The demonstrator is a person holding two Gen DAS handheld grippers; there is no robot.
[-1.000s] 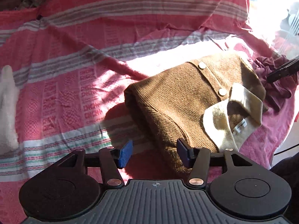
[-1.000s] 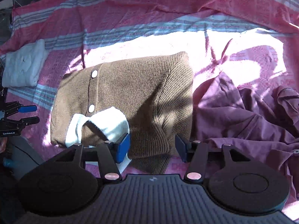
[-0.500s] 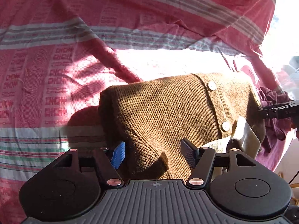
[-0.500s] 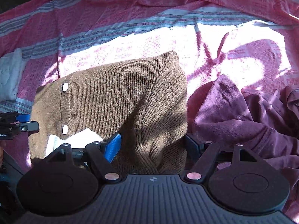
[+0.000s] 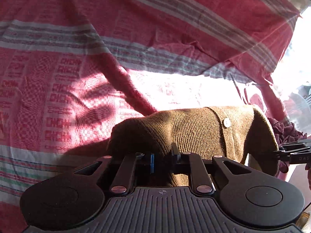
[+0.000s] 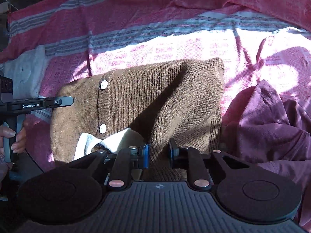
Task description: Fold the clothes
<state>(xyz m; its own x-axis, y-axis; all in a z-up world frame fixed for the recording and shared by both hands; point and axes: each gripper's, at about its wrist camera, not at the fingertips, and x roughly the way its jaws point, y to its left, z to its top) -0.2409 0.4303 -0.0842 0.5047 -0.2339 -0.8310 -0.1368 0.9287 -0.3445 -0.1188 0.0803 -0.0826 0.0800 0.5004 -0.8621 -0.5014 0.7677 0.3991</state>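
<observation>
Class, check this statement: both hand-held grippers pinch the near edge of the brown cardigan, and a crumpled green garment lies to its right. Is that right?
One detail is wrong: the crumpled garment right of the brown cardigan is purple, not green, as the right wrist view shows. The rest stands.

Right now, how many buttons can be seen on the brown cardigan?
2. On the brown cardigan, the upper button and the lower button sit along the placket, the lower just above the white collar. More may be hidden in the folds.
</observation>
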